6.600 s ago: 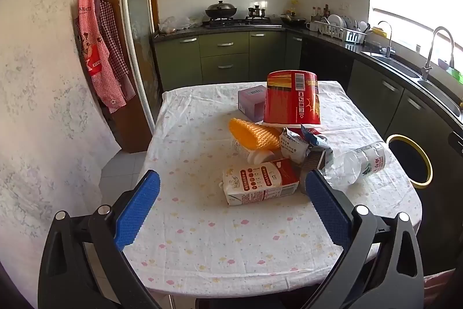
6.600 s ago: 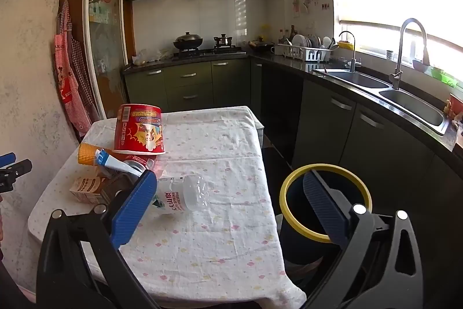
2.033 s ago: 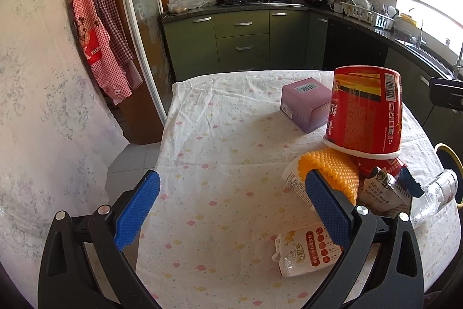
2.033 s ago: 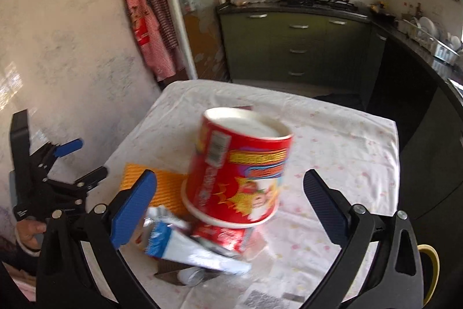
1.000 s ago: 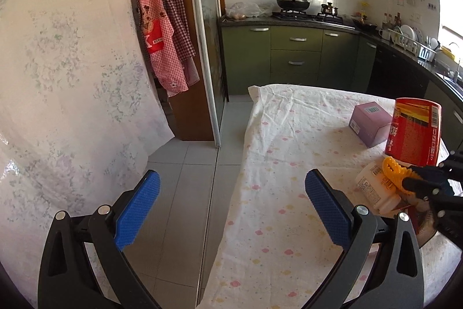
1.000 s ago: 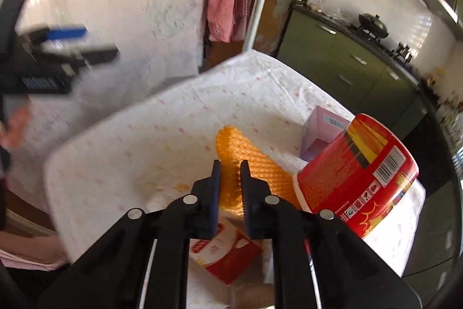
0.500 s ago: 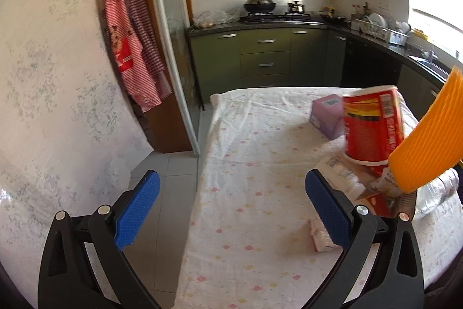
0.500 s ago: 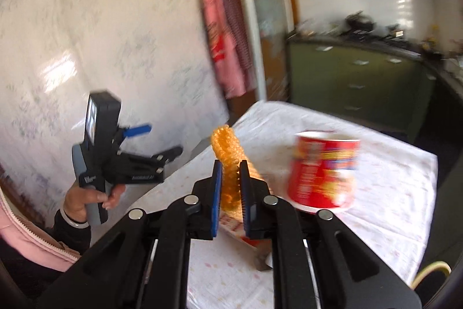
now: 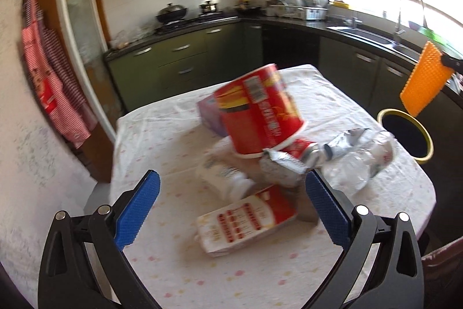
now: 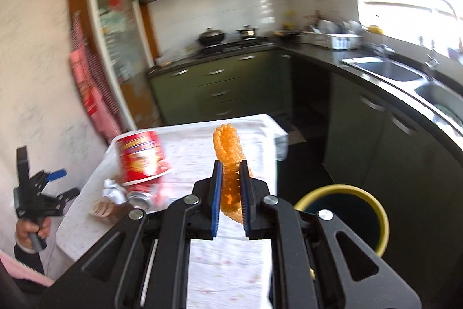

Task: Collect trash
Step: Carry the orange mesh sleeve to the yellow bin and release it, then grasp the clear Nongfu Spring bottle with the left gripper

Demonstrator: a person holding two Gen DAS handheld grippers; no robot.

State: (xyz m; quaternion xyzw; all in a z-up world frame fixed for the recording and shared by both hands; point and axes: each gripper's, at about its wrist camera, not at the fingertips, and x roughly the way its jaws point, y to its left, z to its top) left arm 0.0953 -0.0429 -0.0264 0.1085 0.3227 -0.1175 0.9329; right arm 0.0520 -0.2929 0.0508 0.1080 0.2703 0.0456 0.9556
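Left tongs (image 9: 230,210): blue pads set wide apart, nothing between them, poised above the near part of the worktop (image 9: 260,274), which carries a white cloth with small coloured dots.

Just beyond the pads lies a white-and-red carton (image 9: 246,222), flat on the cloth. Behind it sits a loose heap: a crumpled silver wrapper (image 9: 282,165), a crushed red can (image 9: 302,151) and a clear plastic bottle (image 9: 361,161) on its side to the right. A red paper tub (image 9: 259,112) leans upside down on the heap, rim lowest. A purple box (image 9: 209,115) is partly hidden behind the tub.

Right tongs (image 10: 231,193): pads nearly together, clamped on the orange foam net (image 10: 230,164), which stands up out of the pads and is pinched flat between them. In the left wrist view the net hangs in the air at far right, above the yellow-rimmed bin (image 9: 405,135) that stands beside the right edge of the worktop.

At far left in the right wrist view, a hand (image 10: 31,229) grips the handle of the left tongs.
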